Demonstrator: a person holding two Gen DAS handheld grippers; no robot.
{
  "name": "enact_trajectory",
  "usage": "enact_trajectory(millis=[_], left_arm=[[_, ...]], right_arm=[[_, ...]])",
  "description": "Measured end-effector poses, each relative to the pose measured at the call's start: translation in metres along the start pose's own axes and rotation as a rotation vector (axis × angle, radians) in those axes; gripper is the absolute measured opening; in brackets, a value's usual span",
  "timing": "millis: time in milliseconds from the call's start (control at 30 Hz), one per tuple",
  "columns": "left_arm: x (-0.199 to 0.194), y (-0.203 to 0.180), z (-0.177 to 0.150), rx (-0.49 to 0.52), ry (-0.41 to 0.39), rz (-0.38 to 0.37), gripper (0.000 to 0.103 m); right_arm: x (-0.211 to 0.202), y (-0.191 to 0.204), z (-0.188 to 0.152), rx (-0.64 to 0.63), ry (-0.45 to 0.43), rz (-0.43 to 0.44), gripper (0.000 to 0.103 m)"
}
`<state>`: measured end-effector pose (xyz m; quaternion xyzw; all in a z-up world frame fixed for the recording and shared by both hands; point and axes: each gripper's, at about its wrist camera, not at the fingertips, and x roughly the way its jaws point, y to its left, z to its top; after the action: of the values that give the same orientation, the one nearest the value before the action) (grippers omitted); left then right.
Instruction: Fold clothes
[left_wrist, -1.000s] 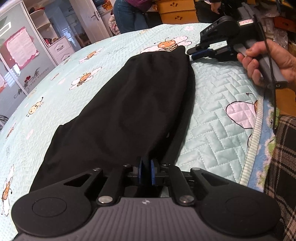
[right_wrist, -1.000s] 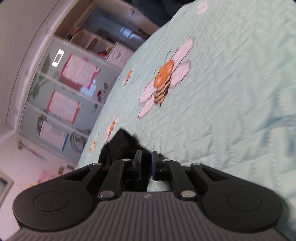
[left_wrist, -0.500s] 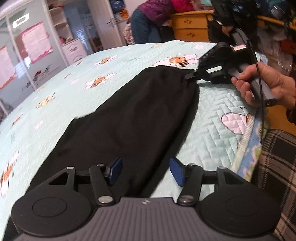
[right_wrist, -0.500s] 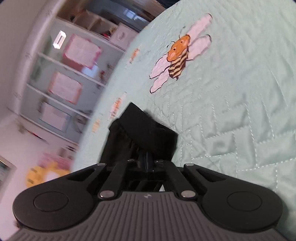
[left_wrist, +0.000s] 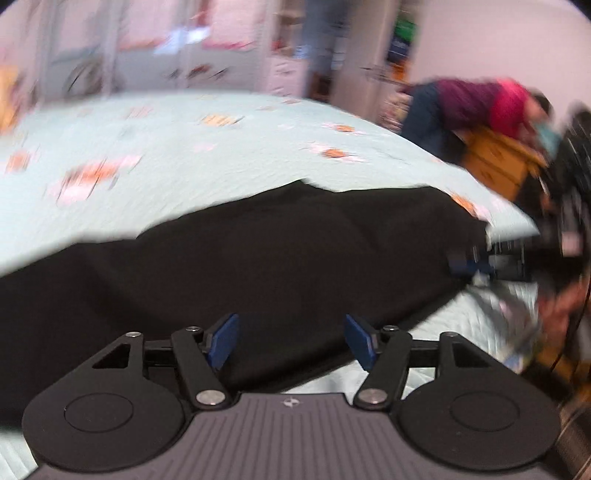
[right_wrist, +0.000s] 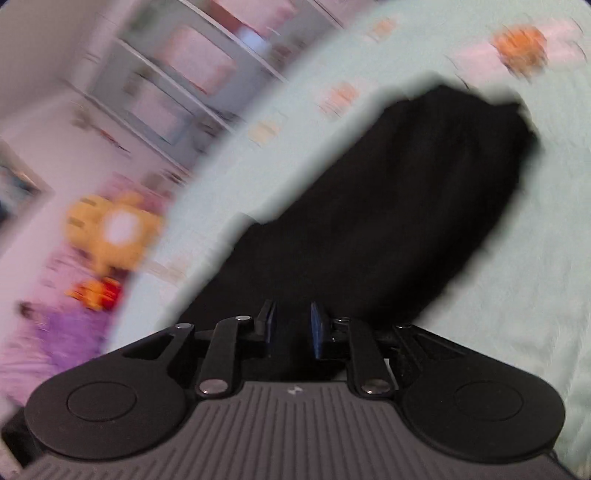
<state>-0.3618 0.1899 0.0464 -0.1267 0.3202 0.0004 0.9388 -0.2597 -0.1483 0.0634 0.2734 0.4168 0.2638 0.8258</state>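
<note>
Black fabric garment (left_wrist: 280, 258) spread across the pale green quilted bedspread (left_wrist: 207, 155)
left gripper (left_wrist: 291, 341) jaws opening, nothing pinched; right gripper (right_wrist: 291, 328) pads slightly apart over the cloth, grip unclear

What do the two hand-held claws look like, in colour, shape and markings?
Both look alike. The left claw has a grey ribbed body with a small white logo, two round black discs at the sides, black linkage bars with silver screws, and flat blue pads. The right claw shows the same build, with darker blue pads.
</note>
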Motion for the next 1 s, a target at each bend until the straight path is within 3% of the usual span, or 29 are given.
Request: enact_trajectory(millis=[100,200,233,333,433,467,500,567,700,867,1000], left_arm=[[0.000,0.025,-0.007,-0.146,0.024,-0.061,0.066],[-0.009,0.038,-0.009,-0.225,-0.010,-0.113,0.066],[-0.013,0.040,-0.009,-0.247,-0.031,-0.127,0.066],[-0.019,0.051,-0.008,-0.328,-0.083,-0.155,0.066],[-0.016,0.060,-0.008,-0.377,-0.047,-0.110,0.052],[-0.014,0.063,-0.009,-0.393,-0.031,-0.097,0.044],[-0.014,0.066,-0.011,-0.407,-0.020,-0.091,0.043],[-0.012,0.069,-0.014,-0.419,-0.011,-0.087,0.041],[-0.007,0.066,-0.014,-0.401,-0.015,-0.065,0.043],[-0.002,0.063,-0.011,-0.370,-0.004,-0.041,0.044],[-0.003,0.061,-0.014,-0.330,-0.001,-0.032,0.044]], right_arm=[[-0.004,0.000,-0.002,0.008,-0.020,-0.062,0.000],[-0.016,0.037,-0.004,-0.125,-0.054,-0.119,0.011],[-0.019,0.051,-0.006,-0.166,-0.062,-0.104,0.018],[-0.012,0.080,-0.012,-0.209,-0.021,-0.028,0.021],[0.004,0.098,-0.028,-0.267,0.066,-0.001,0.021],[0.013,0.099,-0.035,-0.281,0.098,-0.020,0.021],[0.019,0.098,-0.040,-0.284,0.121,-0.047,0.020],[0.022,0.099,-0.046,-0.294,0.132,-0.099,0.016],[0.020,0.118,-0.053,-0.349,0.132,-0.188,0.019],[0.025,0.162,-0.064,-0.435,0.097,-0.125,0.019],[0.050,0.160,-0.077,-0.392,0.201,-0.152,0.019]])
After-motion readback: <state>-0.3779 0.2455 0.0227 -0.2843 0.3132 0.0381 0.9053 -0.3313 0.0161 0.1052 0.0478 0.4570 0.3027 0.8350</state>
